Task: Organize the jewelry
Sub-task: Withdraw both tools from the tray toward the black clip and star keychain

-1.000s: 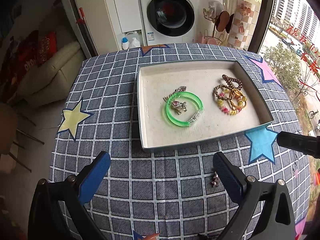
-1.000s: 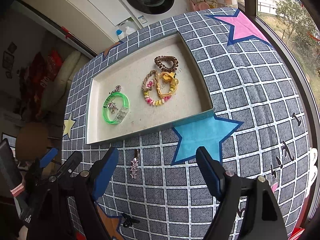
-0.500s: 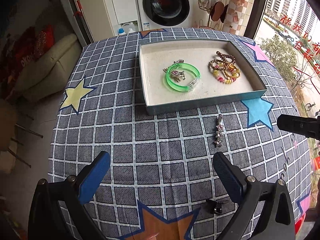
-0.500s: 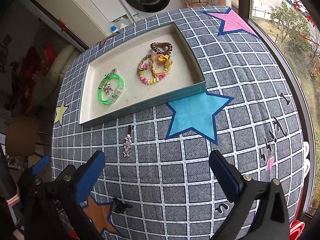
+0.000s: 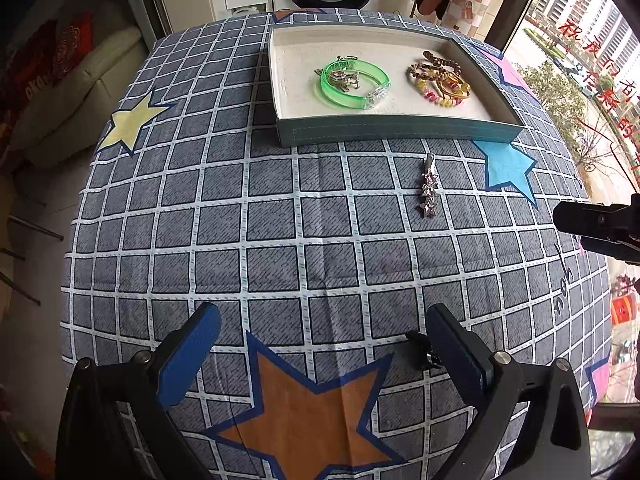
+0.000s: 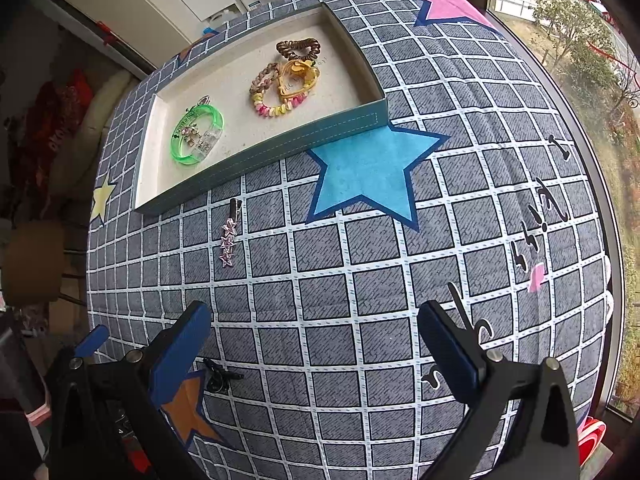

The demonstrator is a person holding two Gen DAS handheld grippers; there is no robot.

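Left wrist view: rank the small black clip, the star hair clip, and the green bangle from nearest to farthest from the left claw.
Measured from the left claw:
1. Small black clip, on the cloth right beside the claw's right finger.
2. Star hair clip, farther ahead on the cloth, just outside the tray's front wall.
3. Green bangle, farthest, inside the tray.

We look from the left wrist down along its fingers, high over the near edge of the table (image 5: 280, 240), facing the tray (image 5: 400, 130) at the far edge. The orange star (image 5: 304, 412) lies close beneath us. From the right wrist we look from the near right corner, turned leftward, so the tray (image 6: 280, 148) sits far left. Both views share the tray, the star clip (image 5: 429, 194) (image 6: 229, 240), the blue star (image 5: 506, 166) (image 6: 372, 172) and a small black clip (image 5: 424, 350) (image 6: 219, 376).
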